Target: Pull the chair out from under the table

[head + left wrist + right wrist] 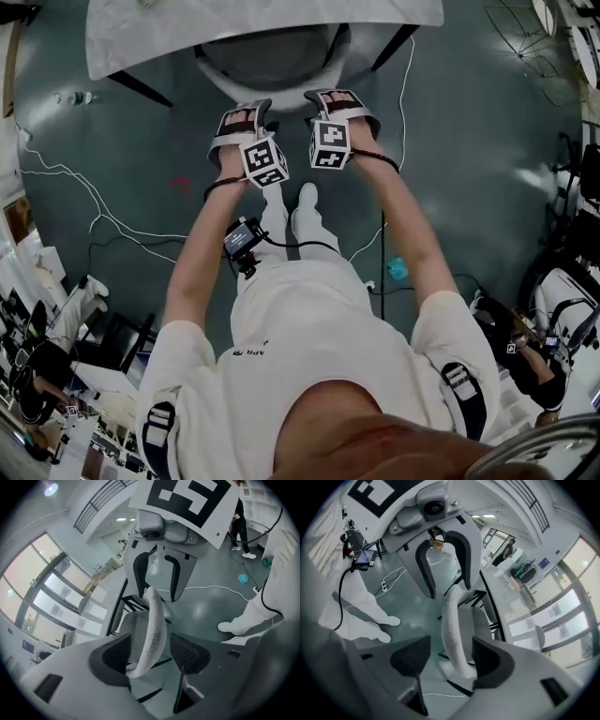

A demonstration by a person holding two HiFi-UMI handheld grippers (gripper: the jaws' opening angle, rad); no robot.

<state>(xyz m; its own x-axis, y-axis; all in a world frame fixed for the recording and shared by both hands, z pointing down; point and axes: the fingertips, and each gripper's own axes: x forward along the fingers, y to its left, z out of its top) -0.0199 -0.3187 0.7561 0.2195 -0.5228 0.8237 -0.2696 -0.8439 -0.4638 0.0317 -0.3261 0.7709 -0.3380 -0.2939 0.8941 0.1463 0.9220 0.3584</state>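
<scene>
The left gripper [244,112] and right gripper [339,101] stand open astride the padded back rim of the chair [272,61] at 12 o'clock, probably a stiff hold on a light seat.

Speckled pale-grey chair [153,630], white table [187,37], dark teal floor [469,141] — marker cubes [265,161] patterned black and white.

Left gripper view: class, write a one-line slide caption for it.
Open left gripper straddles the chair backrest, not yet clamped on it.
</scene>
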